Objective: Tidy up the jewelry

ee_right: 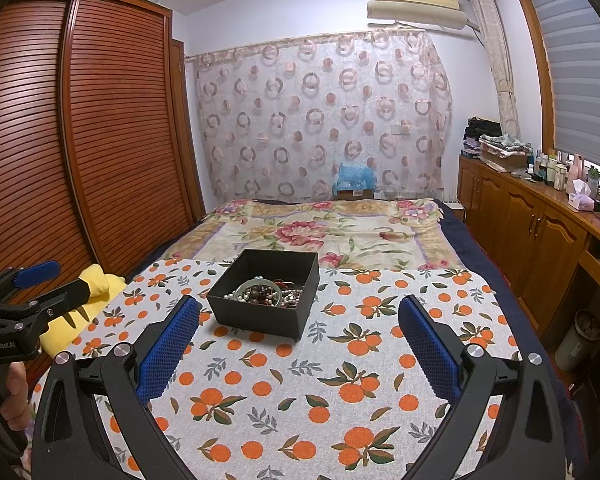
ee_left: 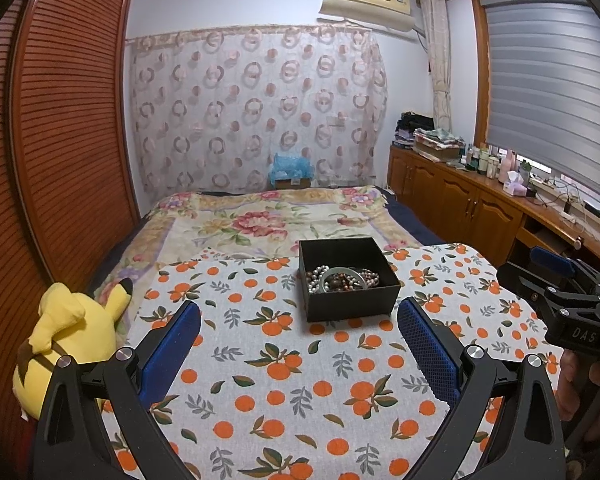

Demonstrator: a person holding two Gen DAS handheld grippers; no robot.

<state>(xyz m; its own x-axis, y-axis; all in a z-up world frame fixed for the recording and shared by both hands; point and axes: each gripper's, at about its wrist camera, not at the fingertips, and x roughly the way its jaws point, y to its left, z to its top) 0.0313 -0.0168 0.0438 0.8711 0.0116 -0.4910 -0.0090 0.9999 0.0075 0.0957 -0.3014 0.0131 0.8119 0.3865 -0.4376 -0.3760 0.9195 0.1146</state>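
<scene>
A black open box (ee_left: 348,300) stands on the orange-print cloth (ee_left: 284,392), and it also shows in the right wrist view (ee_right: 260,316). Inside lies a pile of jewelry (ee_left: 342,279): pearl strands, dark bead bracelets and a pale bangle, also seen in the right wrist view (ee_right: 266,294). My left gripper (ee_left: 299,320) is open and empty, just short of the box. My right gripper (ee_right: 299,318) is open and empty, with the box ahead to its left. The right gripper shows at the right edge of the left wrist view (ee_left: 556,280); the left gripper shows at the left edge of the right wrist view (ee_right: 36,284).
The cloth covers a board on a bed with a floral blanket (ee_left: 260,220). A yellow plush toy (ee_left: 72,340) lies at the cloth's left edge. A wooden wardrobe (ee_right: 80,140) stands on the left, wooden cabinets (ee_right: 540,232) with bottles on the right.
</scene>
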